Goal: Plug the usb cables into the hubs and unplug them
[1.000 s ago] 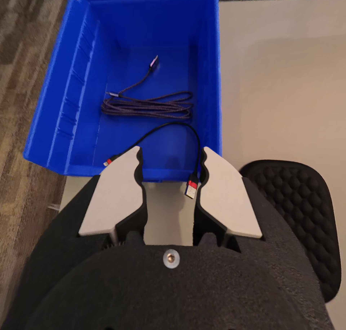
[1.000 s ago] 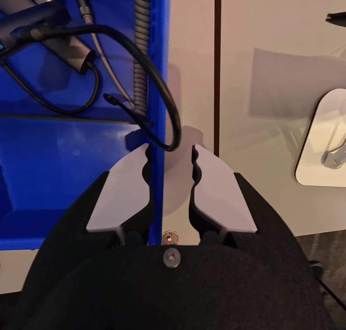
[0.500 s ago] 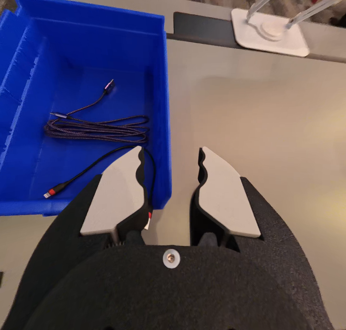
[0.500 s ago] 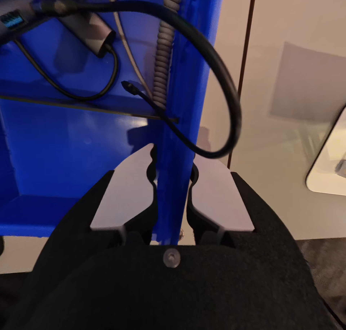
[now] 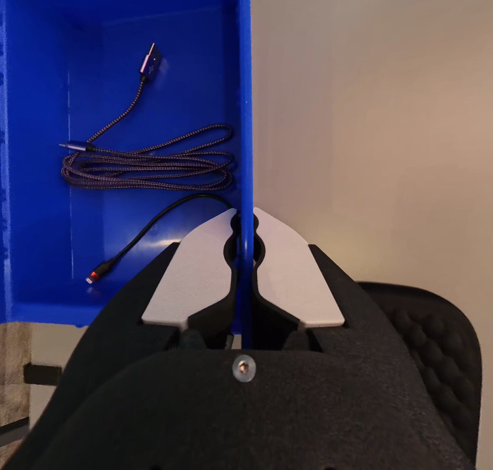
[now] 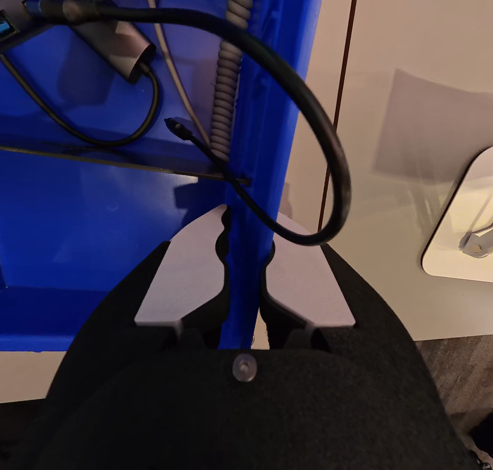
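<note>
In the left wrist view, a blue bin (image 5: 246,83) holds a coiled purple braided USB cable (image 5: 146,168) and a black cable with a red-tipped plug (image 5: 128,246). My left gripper (image 5: 245,211) is shut on this bin's right wall, and the black cable runs down beside the left finger. In the right wrist view, a second blue bin (image 6: 264,110) holds a grey hub (image 6: 120,48), a dark hub with blue ports (image 6: 8,27) and a grey coiled cable (image 6: 226,88). A thick black cable (image 6: 320,126) loops out over the wall. My right gripper (image 6: 252,213) is shut on that wall.
Both bins stand on a beige table (image 5: 373,136). A black mesh chair back (image 5: 432,355) is at the lower right of the left wrist view. A white stand base (image 6: 458,230) sits right of the hub bin, past a dark table seam (image 6: 338,110). Carpet (image 6: 453,377) lies below. My hands' fingertips stand some 90 centimeters from each other.
My left gripper has swung from open beside the cable bin to straddling its right wall and has closed on it. My right gripper has closed tighter on the hub bin's wall.
</note>
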Available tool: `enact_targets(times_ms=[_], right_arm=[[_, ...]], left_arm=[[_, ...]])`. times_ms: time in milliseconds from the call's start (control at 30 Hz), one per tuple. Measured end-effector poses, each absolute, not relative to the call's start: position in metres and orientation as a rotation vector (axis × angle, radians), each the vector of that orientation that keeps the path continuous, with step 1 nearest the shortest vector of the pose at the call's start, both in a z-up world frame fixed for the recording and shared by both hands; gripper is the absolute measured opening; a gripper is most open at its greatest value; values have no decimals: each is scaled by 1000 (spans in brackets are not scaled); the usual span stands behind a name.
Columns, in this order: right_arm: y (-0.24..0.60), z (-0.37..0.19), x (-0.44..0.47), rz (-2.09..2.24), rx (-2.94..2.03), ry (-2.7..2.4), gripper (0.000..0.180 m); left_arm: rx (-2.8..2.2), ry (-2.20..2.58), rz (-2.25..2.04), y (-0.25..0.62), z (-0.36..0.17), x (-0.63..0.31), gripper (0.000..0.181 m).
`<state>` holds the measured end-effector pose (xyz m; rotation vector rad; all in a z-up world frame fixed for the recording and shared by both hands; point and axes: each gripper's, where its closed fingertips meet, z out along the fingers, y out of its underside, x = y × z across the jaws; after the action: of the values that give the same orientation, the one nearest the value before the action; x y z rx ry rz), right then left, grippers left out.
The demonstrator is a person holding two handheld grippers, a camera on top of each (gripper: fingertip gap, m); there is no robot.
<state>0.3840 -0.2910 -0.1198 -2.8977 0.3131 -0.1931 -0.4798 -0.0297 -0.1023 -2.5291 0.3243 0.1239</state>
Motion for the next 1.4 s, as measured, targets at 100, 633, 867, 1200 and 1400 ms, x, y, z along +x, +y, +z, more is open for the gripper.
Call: enact_targets(times_ms=[100,633,867,1200,1400], right_arm=[[-291,-120,384,-182,-2889,308,20],[-290,-123,381,-91,-2879,293,17],[-291,-126,381,-56,-2882,284,17],[-294,-130,379,-25,-2914,262,18],[-294,-130,381,-43,-2915,285,21]], left_arm=[[-2525,382,163,-23,-102,-474,6],[-2540,520,209,-14,-104,-371,8],[-2521,587,169,-29,-105,-316,8],[-2506,661,149,-56,-106,-260,8],[-2491,713,148,-73,-106,-229,8]])
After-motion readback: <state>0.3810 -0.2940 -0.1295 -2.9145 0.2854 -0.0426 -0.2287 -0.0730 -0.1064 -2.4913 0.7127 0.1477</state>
